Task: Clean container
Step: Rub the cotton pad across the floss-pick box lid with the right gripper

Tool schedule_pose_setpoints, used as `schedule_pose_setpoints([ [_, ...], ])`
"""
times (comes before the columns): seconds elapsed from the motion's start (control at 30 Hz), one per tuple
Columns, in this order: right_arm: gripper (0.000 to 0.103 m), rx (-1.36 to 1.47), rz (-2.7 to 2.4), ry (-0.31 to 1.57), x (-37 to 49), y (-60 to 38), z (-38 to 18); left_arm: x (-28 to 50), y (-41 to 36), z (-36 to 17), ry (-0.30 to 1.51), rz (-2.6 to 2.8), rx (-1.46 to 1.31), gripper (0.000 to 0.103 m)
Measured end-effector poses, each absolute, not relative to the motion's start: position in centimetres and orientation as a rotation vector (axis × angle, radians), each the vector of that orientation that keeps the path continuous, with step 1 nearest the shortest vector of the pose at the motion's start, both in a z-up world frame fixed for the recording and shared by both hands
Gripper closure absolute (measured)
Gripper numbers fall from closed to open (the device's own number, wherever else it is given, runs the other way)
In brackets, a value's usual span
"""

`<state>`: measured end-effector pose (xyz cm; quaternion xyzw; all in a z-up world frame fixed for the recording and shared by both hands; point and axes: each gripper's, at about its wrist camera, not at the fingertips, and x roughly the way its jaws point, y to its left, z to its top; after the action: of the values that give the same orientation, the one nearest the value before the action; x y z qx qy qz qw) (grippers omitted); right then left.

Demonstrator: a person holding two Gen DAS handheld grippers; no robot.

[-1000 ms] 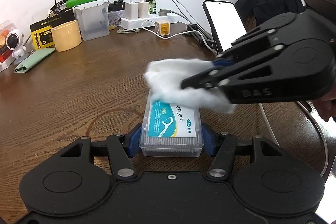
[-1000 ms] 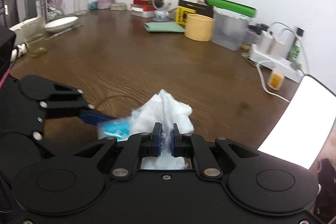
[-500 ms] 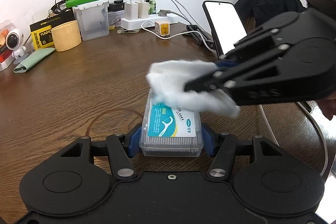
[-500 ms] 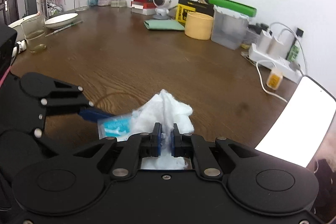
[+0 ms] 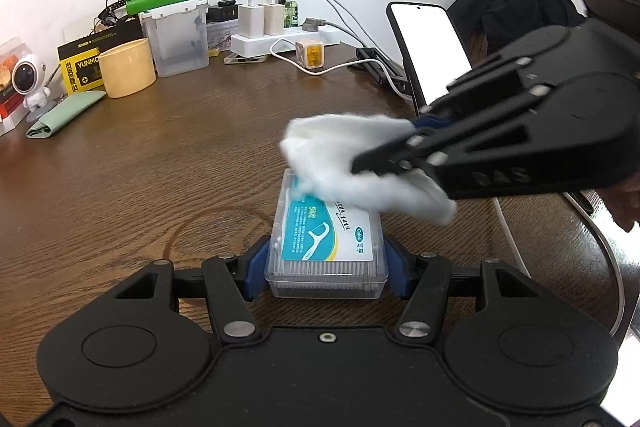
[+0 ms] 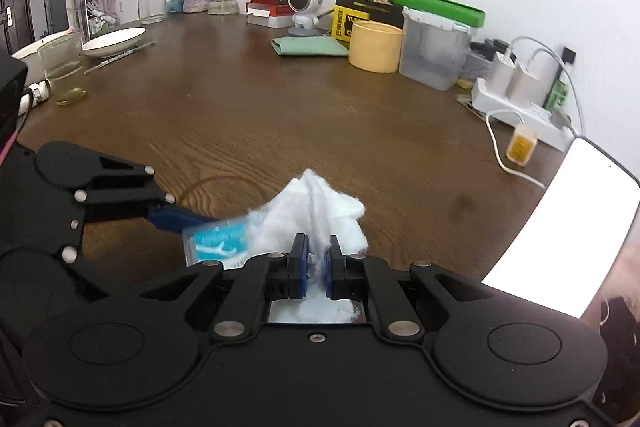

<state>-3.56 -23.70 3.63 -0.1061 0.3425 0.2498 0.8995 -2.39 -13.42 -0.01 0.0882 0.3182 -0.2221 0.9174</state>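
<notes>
A clear plastic floss-pick box (image 5: pixel 326 247) with a teal label sits on the brown table, clamped by its two long sides in my left gripper (image 5: pixel 326 265). My right gripper (image 6: pixel 316 261) is shut on a wad of white cotton (image 6: pixel 316 211). In the left wrist view that cotton (image 5: pixel 360 163) lies on the far end of the box lid, and the right gripper (image 5: pixel 384 155) comes in from the right above it. In the right wrist view only part of the box (image 6: pixel 218 241) shows, left of the cotton.
A lit phone (image 5: pixel 430 51) stands propped at the right, with a white cable (image 5: pixel 508 227) beside the box. Along the back wall are a power strip (image 5: pixel 280 35), a clear tub (image 5: pixel 176 39), a yellow cup (image 5: pixel 126 67) and a green pouch (image 5: pixel 66 113). A glass (image 6: pixel 62 71) and plate (image 6: pixel 114 39) stand far left.
The right gripper has slid the cotton slightly rightward and farther along the box lid, uncovering more of the label. The left gripper and the box have stayed still.
</notes>
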Motion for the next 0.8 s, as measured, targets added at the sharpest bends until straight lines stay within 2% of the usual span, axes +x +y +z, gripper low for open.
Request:
schedule_pose_setpoints([
  [0.8, 0.095, -0.17, 0.619, 0.705, -4.0, -21.5, 3.4, -2.1, -13.8, 0.2, 0.66, -0.444, 0.176, 0.046],
])
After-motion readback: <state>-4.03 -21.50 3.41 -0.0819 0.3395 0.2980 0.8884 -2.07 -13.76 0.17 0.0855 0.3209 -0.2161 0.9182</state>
